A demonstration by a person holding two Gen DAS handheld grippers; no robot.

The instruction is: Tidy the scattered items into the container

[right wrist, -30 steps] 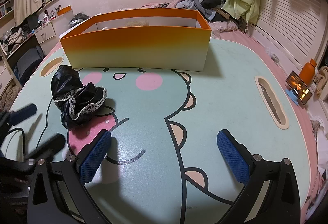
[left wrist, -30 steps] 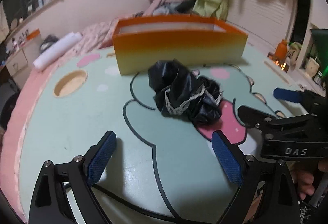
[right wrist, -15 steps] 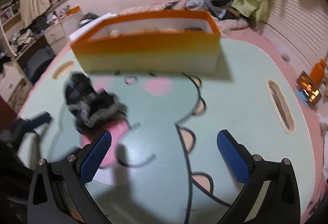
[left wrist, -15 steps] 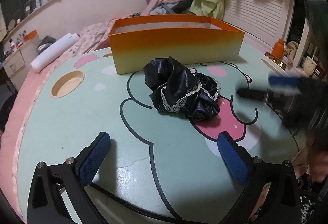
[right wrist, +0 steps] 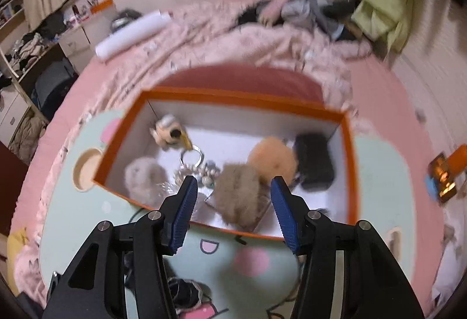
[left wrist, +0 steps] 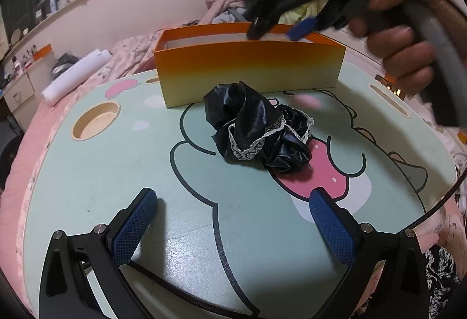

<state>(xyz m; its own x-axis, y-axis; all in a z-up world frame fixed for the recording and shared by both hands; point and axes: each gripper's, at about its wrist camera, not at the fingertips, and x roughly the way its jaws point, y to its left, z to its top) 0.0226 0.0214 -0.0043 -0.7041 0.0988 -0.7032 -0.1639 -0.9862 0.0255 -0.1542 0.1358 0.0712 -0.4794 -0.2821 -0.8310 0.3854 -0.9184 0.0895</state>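
Mint cartoon-printed surface on a pink bed; crumpled black lace-trimmed scrunchie lies before the orange box; left tool released, right tool closing, empty.

Left wrist view: low, near table; right: above orange box; both show box.

1. The left hand-held gripper points down at a slant, low and near, its two blue-padded fingers spread as wide as they go, nothing between them.
2. The right hand-held gripper tilts steeply downward, farther off and higher, blurred in the left wrist view.
3. Its jaws are closing, with only air between the pads.
4. A bare hand wraps its grey handle at the upper right.
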